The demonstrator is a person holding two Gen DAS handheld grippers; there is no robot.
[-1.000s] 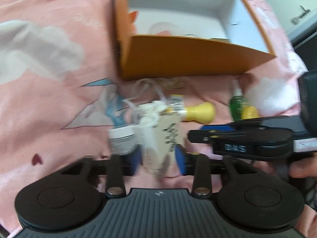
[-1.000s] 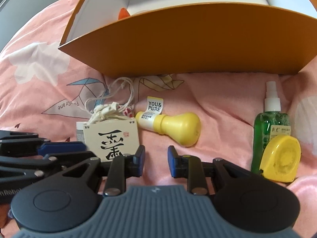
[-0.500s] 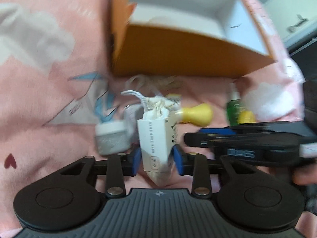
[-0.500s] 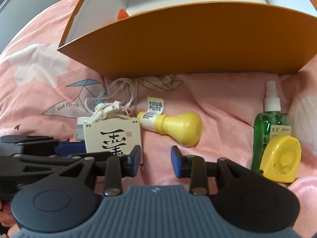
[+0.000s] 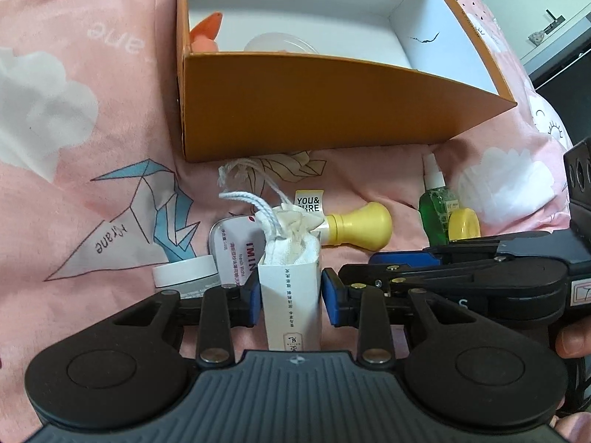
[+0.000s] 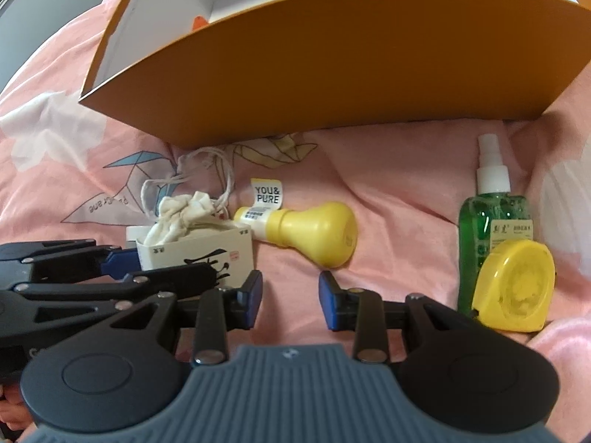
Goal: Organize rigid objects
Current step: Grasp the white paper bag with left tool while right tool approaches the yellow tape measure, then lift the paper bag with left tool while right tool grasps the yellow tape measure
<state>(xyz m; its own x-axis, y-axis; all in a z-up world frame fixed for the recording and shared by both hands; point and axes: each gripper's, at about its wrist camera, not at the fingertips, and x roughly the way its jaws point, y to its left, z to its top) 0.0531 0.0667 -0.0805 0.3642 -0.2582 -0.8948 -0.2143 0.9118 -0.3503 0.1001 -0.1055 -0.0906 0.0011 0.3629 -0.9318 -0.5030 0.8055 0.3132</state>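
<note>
My left gripper is shut on a white carton with a cloth drawstring pouch, held above the pink bedspread; it also shows in the right wrist view. My right gripper is open and empty, just in front of a yellow bulb-shaped bottle. A green spray bottle and a yellow tape measure lie to its right. An orange box stands open beyond, with an orange object and a clear lid inside.
A white jar and a white tin with red print lie on the bedspread left of the carton. The pink bedspread is soft and wrinkled. A white cabinet stands at the far right.
The left gripper has lifted the carton and turned it narrow side on, moving toward the box. The right gripper has opened a little and edged closer to the yellow bottle.
</note>
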